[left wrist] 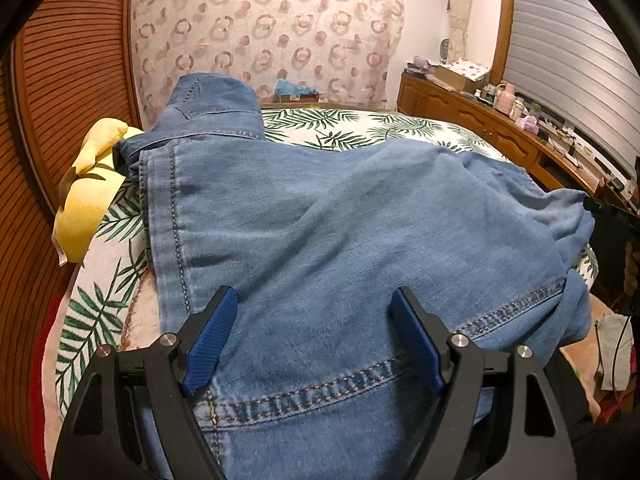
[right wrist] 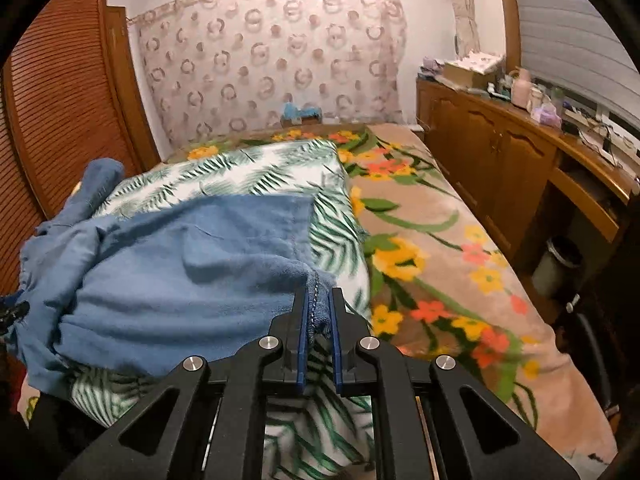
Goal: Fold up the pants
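In the left wrist view our left gripper stands wide apart at the bottom, holding nothing, over the blue jeans filling the frame's middle. In the right wrist view, lower centre, our right gripper pinches the jeans' stitched edge above the leaf-print blanket.

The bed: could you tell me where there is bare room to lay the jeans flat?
Free: the floral blanket between the leaf-print quilt and wooden cabinets. Crowded: the quilt's near half, under the jeans.
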`<control>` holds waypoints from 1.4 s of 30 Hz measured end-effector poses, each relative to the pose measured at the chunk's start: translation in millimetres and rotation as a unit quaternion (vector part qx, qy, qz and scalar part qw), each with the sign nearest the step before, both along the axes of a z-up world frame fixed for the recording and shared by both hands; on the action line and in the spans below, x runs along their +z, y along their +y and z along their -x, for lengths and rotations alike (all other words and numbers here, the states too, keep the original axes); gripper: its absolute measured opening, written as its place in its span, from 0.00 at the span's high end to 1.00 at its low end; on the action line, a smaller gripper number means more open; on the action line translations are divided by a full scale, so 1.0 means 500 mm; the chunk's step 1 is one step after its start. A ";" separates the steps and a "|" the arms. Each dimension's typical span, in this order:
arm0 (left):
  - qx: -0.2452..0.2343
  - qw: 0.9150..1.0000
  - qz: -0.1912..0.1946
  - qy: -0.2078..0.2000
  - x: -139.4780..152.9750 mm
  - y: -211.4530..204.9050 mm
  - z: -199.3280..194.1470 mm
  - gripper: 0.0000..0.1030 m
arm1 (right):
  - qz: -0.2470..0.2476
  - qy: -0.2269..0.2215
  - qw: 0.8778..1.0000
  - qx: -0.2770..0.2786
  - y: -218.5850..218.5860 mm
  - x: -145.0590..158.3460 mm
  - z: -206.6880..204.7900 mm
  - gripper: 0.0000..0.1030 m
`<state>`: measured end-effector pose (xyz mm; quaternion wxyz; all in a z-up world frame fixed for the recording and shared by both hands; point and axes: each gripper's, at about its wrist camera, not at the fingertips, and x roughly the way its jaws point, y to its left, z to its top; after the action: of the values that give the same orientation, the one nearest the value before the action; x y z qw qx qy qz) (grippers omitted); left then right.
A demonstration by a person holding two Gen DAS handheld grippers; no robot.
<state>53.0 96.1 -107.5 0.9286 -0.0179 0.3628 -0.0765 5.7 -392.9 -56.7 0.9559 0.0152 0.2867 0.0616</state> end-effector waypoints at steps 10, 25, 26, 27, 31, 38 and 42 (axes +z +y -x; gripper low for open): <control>0.007 0.999 0.012 -0.039 0.074 0.008 0.044 0.22 | 0.017 -0.101 0.986 0.128 0.181 0.180 0.044 0.91; 0.012 0.997 0.006 -0.077 0.150 0.041 0.091 0.22 | 0.037 -0.153 0.920 0.359 0.554 0.323 0.125 0.91; 0.015 0.997 0.007 -0.076 0.149 0.046 0.092 0.22 | 0.039 -0.148 0.918 0.366 0.568 0.321 0.123 0.91; 0.017 0.997 0.009 -0.075 0.147 0.051 0.092 0.22 | 0.039 -0.139 0.917 0.372 0.580 0.317 0.112 0.91; 0.027 0.997 0.011 -0.072 0.139 0.063 0.092 0.22 | 0.037 -0.113 0.914 0.389 0.598 0.309 0.075 0.91; 0.033 0.997 0.014 -0.064 0.124 0.072 0.086 0.22 | 0.035 -0.052 0.917 0.395 0.589 0.313 -0.037 0.76; 0.035 0.997 0.014 -0.060 0.117 0.074 0.082 0.22 | 0.046 -0.036 0.923 0.379 0.596 0.310 -0.061 0.66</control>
<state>11.8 133.2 -49.1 0.9503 -0.0395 0.3048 -0.0498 36.1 -94.9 98.5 0.8704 -0.1405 0.2390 0.4070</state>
